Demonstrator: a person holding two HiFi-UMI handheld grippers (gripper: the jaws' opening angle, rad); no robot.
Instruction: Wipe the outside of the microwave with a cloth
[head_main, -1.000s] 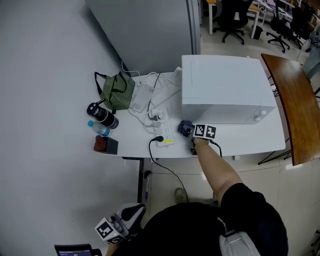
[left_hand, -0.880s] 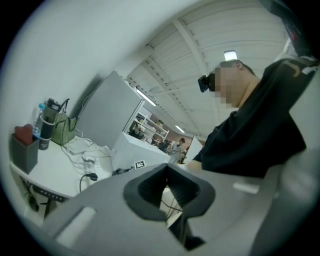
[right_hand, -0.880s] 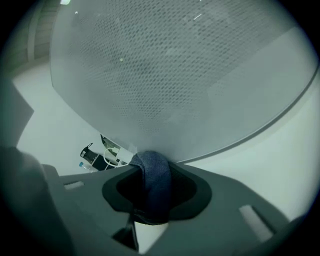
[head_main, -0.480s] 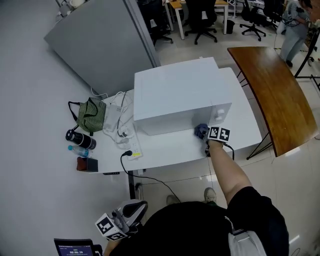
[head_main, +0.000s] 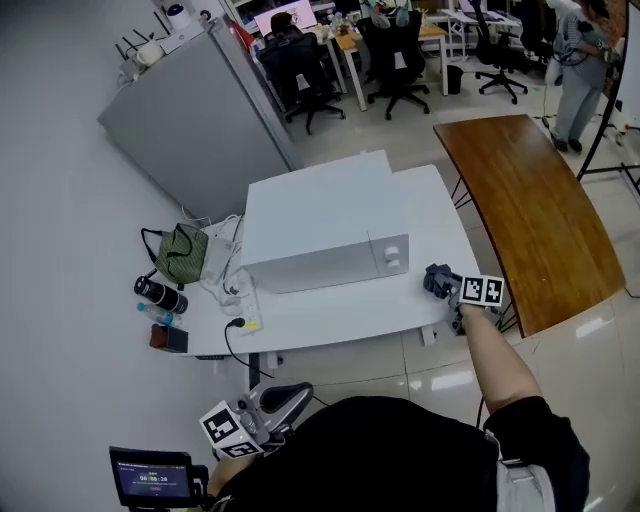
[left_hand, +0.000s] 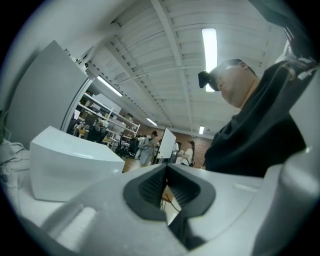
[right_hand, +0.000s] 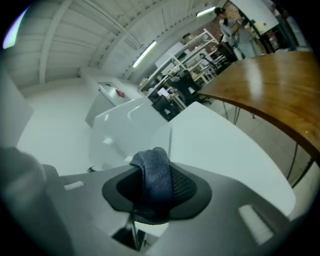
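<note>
Shows a white table carrying a white microwave, boxy and rigid, likely heavy enough to stay put under firm wiping. Finds the right hand-held gripper at the table's right end, near the microwave's knob end but apart from it, jaws clamped on a bunched dark blue cloth: soft, light, limp, best held by the wad with a fold left free. Has the left hand-held gripper low, well apart from the table, jaws together on nothing.
</note>
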